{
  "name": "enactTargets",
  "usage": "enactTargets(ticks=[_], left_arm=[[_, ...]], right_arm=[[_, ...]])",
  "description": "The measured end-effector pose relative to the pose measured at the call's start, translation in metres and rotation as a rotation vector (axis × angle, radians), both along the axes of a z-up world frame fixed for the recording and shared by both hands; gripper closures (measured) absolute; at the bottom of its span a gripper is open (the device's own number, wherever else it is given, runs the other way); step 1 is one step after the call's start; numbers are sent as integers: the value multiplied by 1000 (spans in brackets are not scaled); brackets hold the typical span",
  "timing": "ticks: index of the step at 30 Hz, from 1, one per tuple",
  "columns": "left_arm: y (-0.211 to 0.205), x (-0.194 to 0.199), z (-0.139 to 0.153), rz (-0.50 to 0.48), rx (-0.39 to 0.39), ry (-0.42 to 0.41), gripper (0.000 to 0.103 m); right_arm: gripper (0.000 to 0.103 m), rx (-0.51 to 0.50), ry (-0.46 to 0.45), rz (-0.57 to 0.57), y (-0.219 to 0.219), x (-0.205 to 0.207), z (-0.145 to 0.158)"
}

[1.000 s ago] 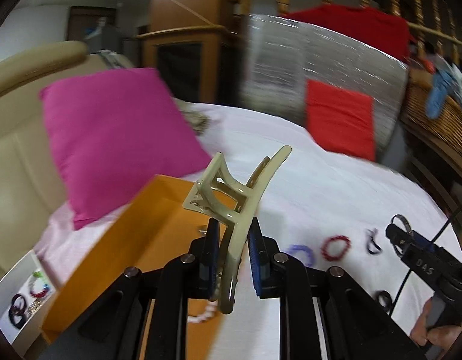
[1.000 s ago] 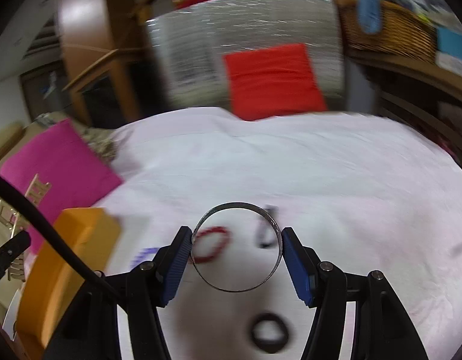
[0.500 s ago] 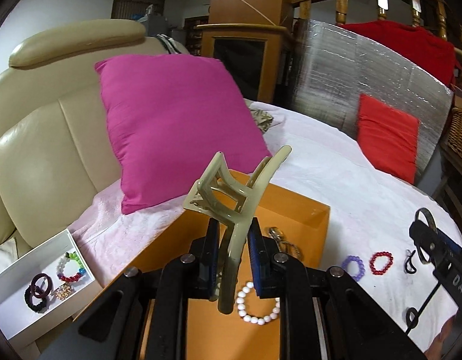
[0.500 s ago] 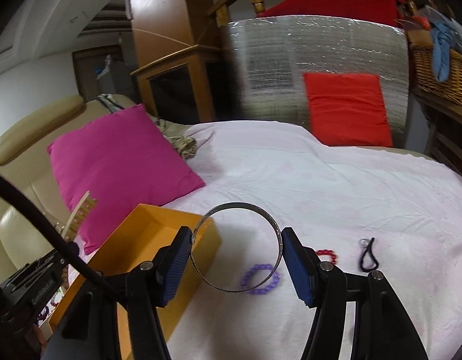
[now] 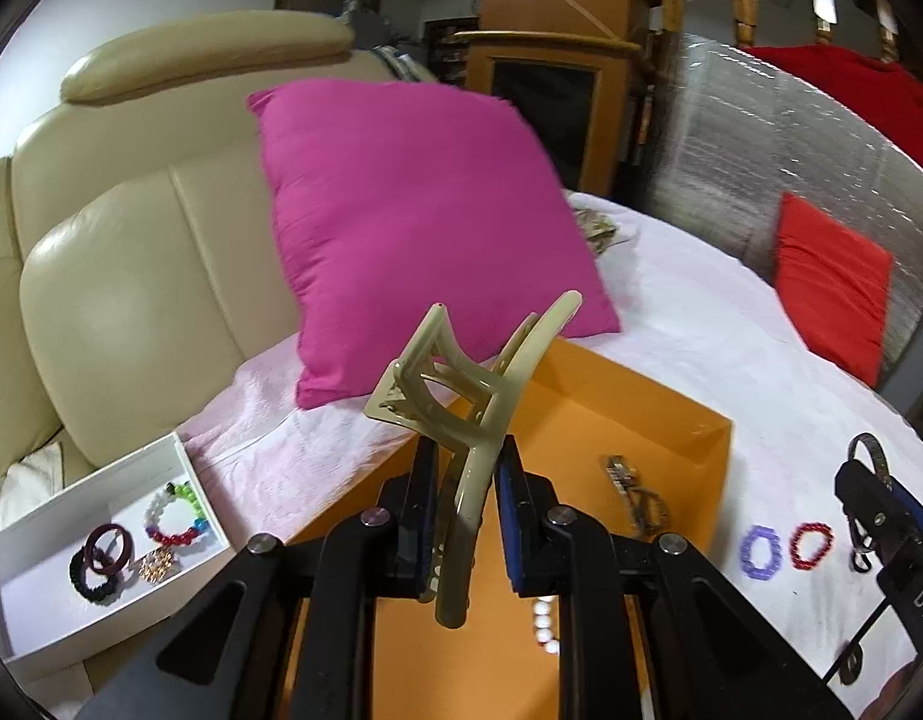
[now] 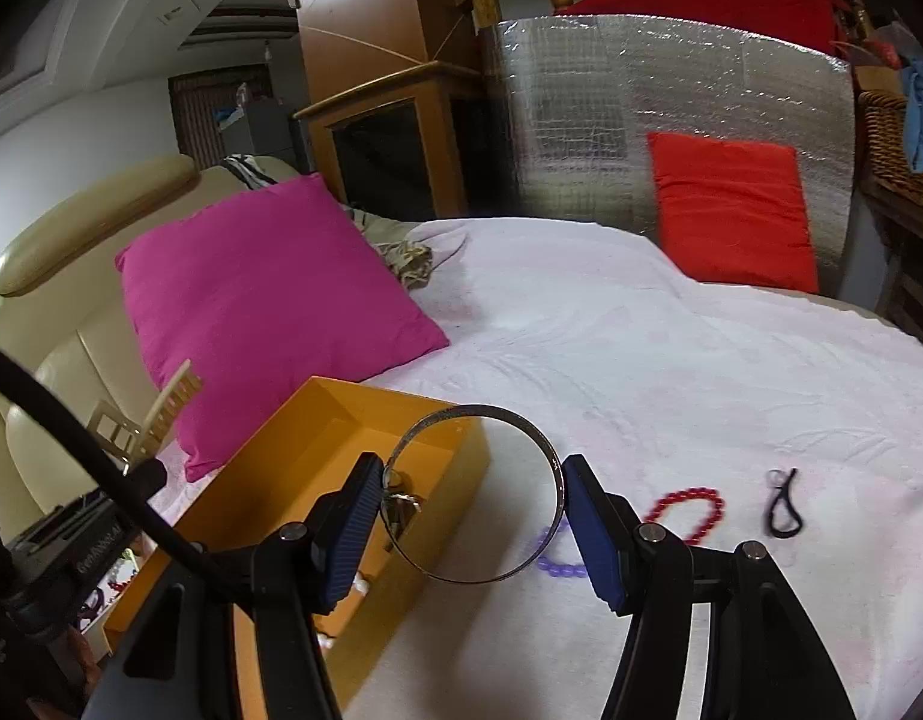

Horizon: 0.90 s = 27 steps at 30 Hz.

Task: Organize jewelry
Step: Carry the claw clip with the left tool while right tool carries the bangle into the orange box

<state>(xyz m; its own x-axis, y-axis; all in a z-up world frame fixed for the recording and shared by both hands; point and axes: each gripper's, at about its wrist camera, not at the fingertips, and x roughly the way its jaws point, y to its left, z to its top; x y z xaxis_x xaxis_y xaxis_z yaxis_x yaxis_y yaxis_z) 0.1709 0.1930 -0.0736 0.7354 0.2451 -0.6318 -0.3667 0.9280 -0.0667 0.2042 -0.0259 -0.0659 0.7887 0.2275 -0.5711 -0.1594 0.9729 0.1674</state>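
My left gripper [image 5: 463,504] is shut on a beige claw hair clip [image 5: 469,408] and holds it above the near end of an open orange box [image 5: 626,414]. The box holds a white bead bracelet [image 5: 544,630] and a metal piece [image 5: 635,495]. My right gripper [image 6: 473,516] is shut on a thin silver bangle [image 6: 542,441], held over the orange box's [image 6: 317,456] right edge. A purple bead bracelet [image 5: 760,551], a red bead bracelet [image 6: 689,510] and a black loop [image 6: 782,504] lie on the white bedsheet.
A white tray [image 5: 35,546] at the left holds dark hair ties and a multicoloured bracelet [image 5: 176,516]. A magenta pillow [image 5: 413,222] leans on the beige headboard behind the box. A red cushion [image 6: 731,210] and silver foil panel stand at the back.
Both grippers have swung left with their items: the left now has the clip over the orange box with the white tray in sight, the right has the bangle at the box's edge.
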Motion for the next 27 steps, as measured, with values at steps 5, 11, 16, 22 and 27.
enactTargets(ticks=[5,11,16,22,27], left_arm=[[15,4,-13,70,-23,42,84],[27,9,-30,117,-48,106,84],[40,12,-45,163,-80,169,84],[53,12,-55,203,-99,211,84],[61,13,-67,213,-148,250,84]], right_arm=[[39,37,32,18,14,20,-6],[39,86,93,51,35,46,-14],[39,118,158,78,53,66,-24],[39,107,205,121,80,79,-36],[39,103,239,137,94,86,-45]])
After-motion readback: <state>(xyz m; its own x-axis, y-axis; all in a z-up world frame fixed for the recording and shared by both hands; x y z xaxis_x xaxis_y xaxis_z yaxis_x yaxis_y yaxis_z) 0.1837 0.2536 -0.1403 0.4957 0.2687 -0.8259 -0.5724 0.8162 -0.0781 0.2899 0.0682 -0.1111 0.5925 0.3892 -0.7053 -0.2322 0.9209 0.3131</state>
